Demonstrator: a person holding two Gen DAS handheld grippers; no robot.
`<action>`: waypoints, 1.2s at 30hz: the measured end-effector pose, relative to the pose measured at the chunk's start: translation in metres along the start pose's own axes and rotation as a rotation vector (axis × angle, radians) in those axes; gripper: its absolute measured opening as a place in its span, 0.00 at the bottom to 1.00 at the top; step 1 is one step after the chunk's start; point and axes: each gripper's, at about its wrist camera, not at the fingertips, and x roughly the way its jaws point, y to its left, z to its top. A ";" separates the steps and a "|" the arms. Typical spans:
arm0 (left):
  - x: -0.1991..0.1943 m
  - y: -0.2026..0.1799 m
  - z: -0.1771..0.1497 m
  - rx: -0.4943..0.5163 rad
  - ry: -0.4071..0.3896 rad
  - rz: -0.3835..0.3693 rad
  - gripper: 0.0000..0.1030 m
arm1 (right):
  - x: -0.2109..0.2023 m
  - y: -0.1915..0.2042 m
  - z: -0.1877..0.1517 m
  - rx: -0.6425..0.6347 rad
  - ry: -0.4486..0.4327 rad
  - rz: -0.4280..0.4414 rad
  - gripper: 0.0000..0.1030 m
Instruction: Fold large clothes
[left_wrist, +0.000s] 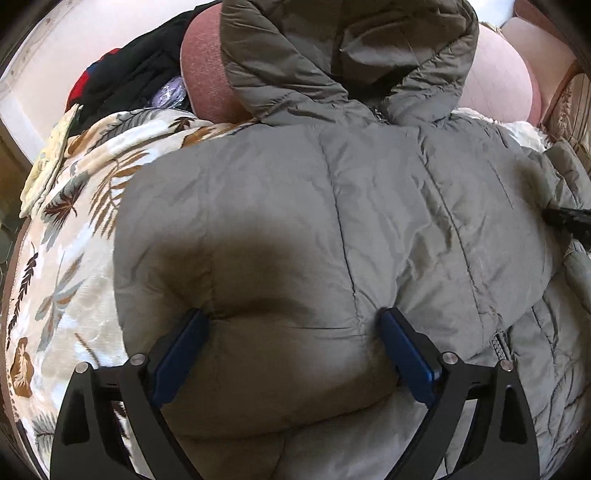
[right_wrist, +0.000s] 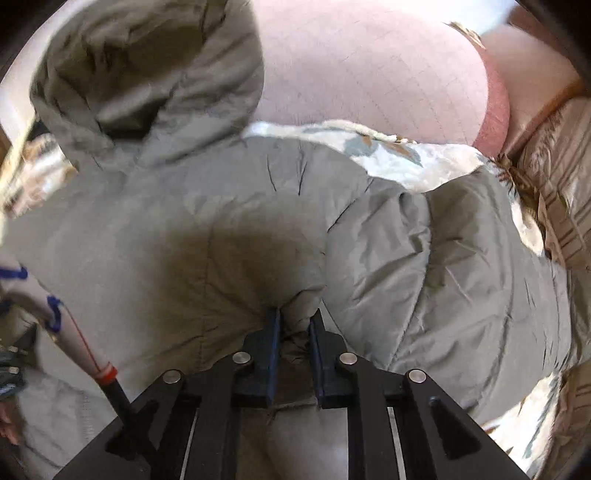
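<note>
A large grey-olive padded hooded jacket (left_wrist: 332, 206) lies on a leaf-patterned blanket (left_wrist: 74, 229), hood (left_wrist: 343, 55) toward the far side. My left gripper (left_wrist: 291, 325) is open, its blue pads (left_wrist: 181, 354) wide apart and pressed on a puffy fold of the jacket. In the right wrist view the jacket (right_wrist: 184, 229) fills the frame, with a sleeve (right_wrist: 436, 266) folded at the right. My right gripper (right_wrist: 295, 321) is shut on a pinched fold of the jacket fabric. Its tip also shows at the right edge of the left wrist view (left_wrist: 569, 218).
Pink cushions (left_wrist: 203, 70) (right_wrist: 369, 62) stand behind the jacket. Dark clothes (left_wrist: 122, 74) are piled at the far left. A brown striped fabric (right_wrist: 561, 192) lies at the right. A person's sleeve and a red-banded handle (right_wrist: 99, 365) show at the lower left.
</note>
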 end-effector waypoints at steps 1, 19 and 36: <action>0.001 0.000 -0.001 0.001 -0.002 0.001 0.94 | 0.005 0.003 -0.001 -0.008 0.007 -0.008 0.17; -0.061 -0.005 -0.052 -0.114 -0.019 -0.053 0.94 | -0.107 -0.171 -0.089 0.280 -0.064 -0.015 0.79; -0.092 -0.042 -0.059 0.037 -0.051 -0.002 0.94 | -0.119 -0.303 -0.117 0.444 0.047 -0.121 0.89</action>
